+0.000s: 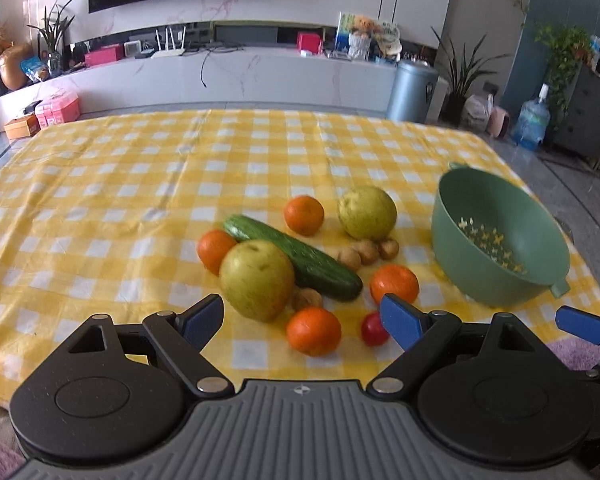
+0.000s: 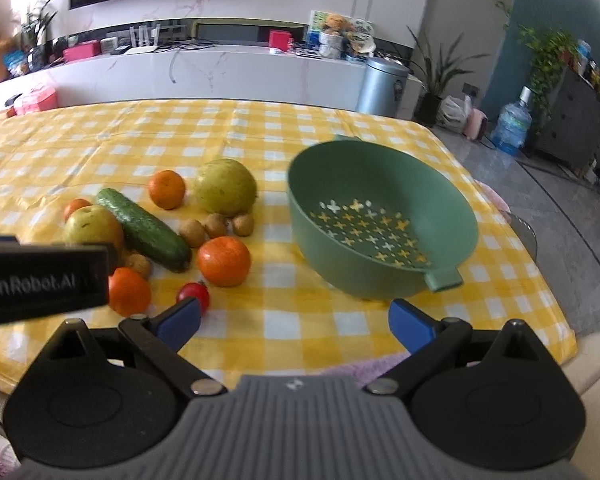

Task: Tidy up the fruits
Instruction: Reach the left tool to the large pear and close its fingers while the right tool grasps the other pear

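Note:
Fruit lies on a yellow checked tablecloth (image 1: 120, 184): two yellow-green pears (image 1: 257, 280) (image 1: 367, 213), several oranges (image 1: 314, 331), a cucumber (image 1: 296, 257), a small red tomato (image 1: 374, 329) and several small brown fruits (image 1: 366, 251). A green colander bowl (image 1: 500, 236) stands tilted and empty at the right. My left gripper (image 1: 302, 322) is open and empty, just short of the nearest orange. My right gripper (image 2: 294, 320) is open and empty in front of the bowl (image 2: 380, 216), with the tomato (image 2: 194, 294) by its left finger.
The table's right edge drops to a grey floor (image 2: 580, 240). Beyond the far edge stand a white TV console (image 1: 240, 76), a metal bin (image 1: 414, 90) and a water bottle (image 1: 534, 120). The left gripper's body (image 2: 40, 280) shows at the left of the right wrist view.

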### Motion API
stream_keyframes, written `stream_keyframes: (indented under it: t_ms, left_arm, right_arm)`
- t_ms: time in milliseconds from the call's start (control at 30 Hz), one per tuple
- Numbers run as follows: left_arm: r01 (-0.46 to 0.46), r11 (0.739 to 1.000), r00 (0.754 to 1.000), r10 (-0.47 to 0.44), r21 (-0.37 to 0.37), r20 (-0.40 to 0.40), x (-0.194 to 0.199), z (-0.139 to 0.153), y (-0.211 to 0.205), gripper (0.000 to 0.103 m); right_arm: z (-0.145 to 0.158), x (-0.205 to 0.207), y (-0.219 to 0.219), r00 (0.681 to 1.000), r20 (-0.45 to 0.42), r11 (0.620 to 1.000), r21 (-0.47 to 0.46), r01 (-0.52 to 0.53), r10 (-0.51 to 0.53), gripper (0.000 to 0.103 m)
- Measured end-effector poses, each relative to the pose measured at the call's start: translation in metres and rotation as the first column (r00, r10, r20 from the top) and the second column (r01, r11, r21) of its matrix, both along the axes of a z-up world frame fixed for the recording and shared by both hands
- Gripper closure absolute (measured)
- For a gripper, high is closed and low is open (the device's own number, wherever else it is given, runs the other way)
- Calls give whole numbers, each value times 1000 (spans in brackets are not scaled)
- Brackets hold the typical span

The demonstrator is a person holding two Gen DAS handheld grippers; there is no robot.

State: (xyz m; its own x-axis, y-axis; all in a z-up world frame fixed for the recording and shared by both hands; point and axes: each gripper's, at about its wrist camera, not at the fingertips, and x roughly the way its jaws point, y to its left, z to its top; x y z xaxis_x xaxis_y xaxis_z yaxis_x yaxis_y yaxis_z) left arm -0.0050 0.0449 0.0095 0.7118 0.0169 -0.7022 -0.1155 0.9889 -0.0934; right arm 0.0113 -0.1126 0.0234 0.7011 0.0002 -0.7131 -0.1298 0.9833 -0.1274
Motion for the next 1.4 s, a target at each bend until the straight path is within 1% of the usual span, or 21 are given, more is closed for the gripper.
stream_keyframes:
  t_ms: [100, 200, 267, 367, 400, 467, 500, 533, 567, 667, 800, 867, 933, 1033, 1100, 1133, 1167, 1200, 1267, 1367, 1400]
  left_arm:
    - [-8, 1000, 999, 8, -5, 34, 2, 3, 14, 0]
    - [26, 999, 998, -27, 20, 50, 9, 4, 24, 0]
    - [27, 999, 998, -28, 26, 53, 12, 1, 30, 0]
    - [11, 1000, 999, -11, -5, 35, 19, -11, 41, 0]
    - [11, 1000, 1000, -11, -20, 27, 22, -17, 45, 4]
    - [22, 999, 1000, -22, -47, 1, 28, -29, 53, 6]
    - [37, 997, 999, -38, -66, -10, 31, -34, 56, 7]
    - [54, 995, 998, -56, -90, -20, 35, -39, 60, 8]
    - [61, 991, 997, -65, -119, -30, 40, -43, 65, 10]
    - [60, 981, 997, -66, -185, -29, 49, -49, 76, 11]
    - [68, 979, 996, -78, -194, -44, 59, -56, 78, 11]
    - [94, 969, 992, -112, -228, -65, 64, -61, 76, 11]
    - [104, 966, 989, -125, -238, -74, 67, -65, 73, 10]
    - [95, 976, 991, -111, -194, -75, 71, -69, 67, 10]
    - [70, 979, 992, -88, -189, -90, 74, -72, 67, 10]
    - [58, 981, 992, -77, -184, -98, 76, -74, 67, 10]
    - [52, 982, 992, -72, -180, -103, 77, -75, 67, 10]
    - [46, 983, 992, -66, -178, -106, 78, -76, 68, 10]
    - [32, 981, 992, -54, -193, -110, 79, -78, 69, 10]
    - [10, 973, 991, -41, -233, -127, 83, -82, 74, 10]
    - [5, 972, 992, -35, -234, -125, 84, -82, 74, 11]
  right_arm:
    - [3, 1, 4, 999, 12, 1000, 11, -29, 29, 6]
    - [9, 4, 4, 998, 31, 998, 22, -62, 62, 6]
    - [14, 9, 4, 997, 43, 997, 23, -73, 71, 7]
    - [23, 20, 3, 995, 66, 996, 48, -73, 69, 10]
    - [25, 25, 3, 995, 70, 995, 68, -72, 67, 11]
    - [29, 36, 4, 995, 68, 991, 111, -79, 72, 18]
    - [30, 43, 6, 995, 58, 987, 133, -87, 80, 22]
    - [30, 50, 8, 995, 46, 983, 157, -100, 94, 30]
    - [29, 59, 11, 994, 26, 976, 186, -112, 109, 36]
    - [25, 83, 18, 991, -17, 956, 266, -125, 134, 41]
    - [15, 115, 29, 990, -66, 949, 298, -97, 122, 42]
    - [8, 131, 34, 988, -97, 949, 304, -83, 117, 42]
    - [-2, 146, 40, 986, -125, 954, 291, -67, 108, 42]
    - [-16, 163, 50, 986, -149, 971, 238, -39, 77, 42]
    - [-23, 172, 57, 986, -152, 982, 184, -35, 64, 38]
    - [-26, 175, 61, 987, -148, 988, 152, -37, 60, 31]
    - [-30, 178, 67, 989, -137, 993, 106, -40, 55, 27]
    - [-33, 179, 72, 991, -126, 997, 64, -42, 50, 27]
    - [-41, 185, 78, 991, -129, 999, 7, -43, 43, 27]
    - [-51, 191, 84, 991, -133, 999, -4, -31, 31, 27]
    - [-53, 192, 87, 991, -134, 999, -8, -34, 33, 27]
